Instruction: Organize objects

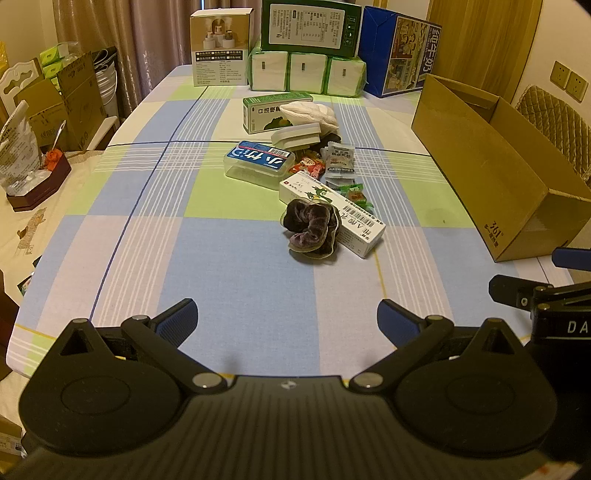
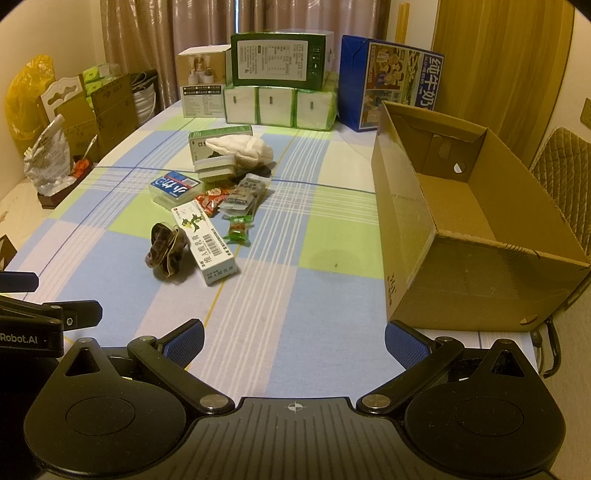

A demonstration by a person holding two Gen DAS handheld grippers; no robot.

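Both your left tongs (image 1: 286, 319) and right tongs (image 2: 293, 341) gape wide, holding nothing. The scrunchie (image 1: 310, 229) lies ahead of the left pair; the cardboard box (image 2: 476, 236) sits just right of the right pair.

- A cluster of small items was gathered mid-table (image 2: 295, 332), with the open cardboard box (image 2: 413, 229) set well apart to its right.
- Nearest in the cluster, the scrunchie (image 1: 310, 227) was found touching the left side of the long ointment box (image 1: 351, 214).
- Behind those, the clear plastic case (image 1: 258, 164) was placed, with snack packets (image 1: 340, 158) just to its right.
- Further back, a sponge (image 1: 297, 136) was seen, then a cloth (image 1: 310, 112) resting against a small carton (image 1: 266, 107).
- Along the far edge, tissue packs (image 1: 306, 72) were lined up, with a large carton (image 1: 310, 26) stacked on them and a milk carton box (image 1: 402, 55) to the right.
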